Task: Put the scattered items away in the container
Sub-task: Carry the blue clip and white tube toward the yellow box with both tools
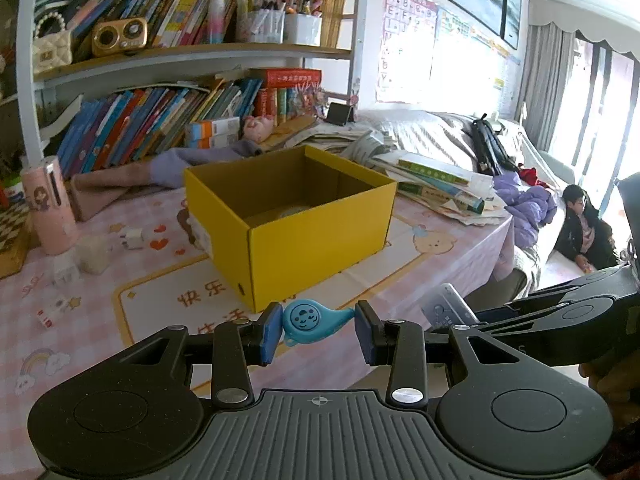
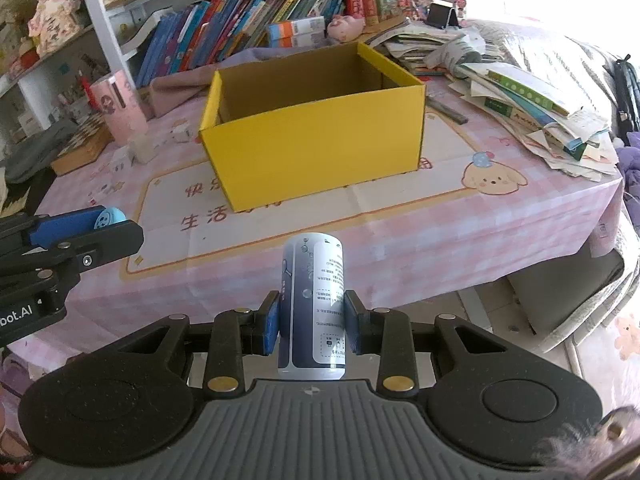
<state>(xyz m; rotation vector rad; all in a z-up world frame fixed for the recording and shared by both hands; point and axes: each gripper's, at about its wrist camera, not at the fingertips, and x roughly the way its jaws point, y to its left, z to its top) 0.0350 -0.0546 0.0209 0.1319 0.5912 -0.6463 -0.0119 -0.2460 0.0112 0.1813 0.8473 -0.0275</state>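
Meanwhile, everything is sitting around the yellow cardboard box (image 2: pixel 316 136), which is standing open on the pink checked tablecloth (image 2: pixel 460 220). Far to the left of the box, a pink cylinder (image 2: pixel 118 106) is standing upright, with a few small white cubes (image 1: pixel 134 239) lying near it; their markings are too small to read. In front of the box and to its left, the left gripper (image 1: pixel 319 330) is clenching a little blue whale-shaped toy (image 1: pixel 316 318) between its blue pads, held in the air short of the box; in the right wrist view only a sliver of that toy (image 2: pixel 109 217) is peeking past the finger. In front of the box, nearer the table edge, the right gripper (image 2: pixel 311 322) is grasping a white and dark blue can (image 2: pixel 313 304) upright by its middle, its base cut off behind the gripper body. Inside the box, the near wall is hiding most of the floor; something pale (image 1: pixel 290 212) is lying there, but I cannot make out what. To the right of the box, a heap of books and papers (image 2: pixel 532 108) is spilling toward the table edge.
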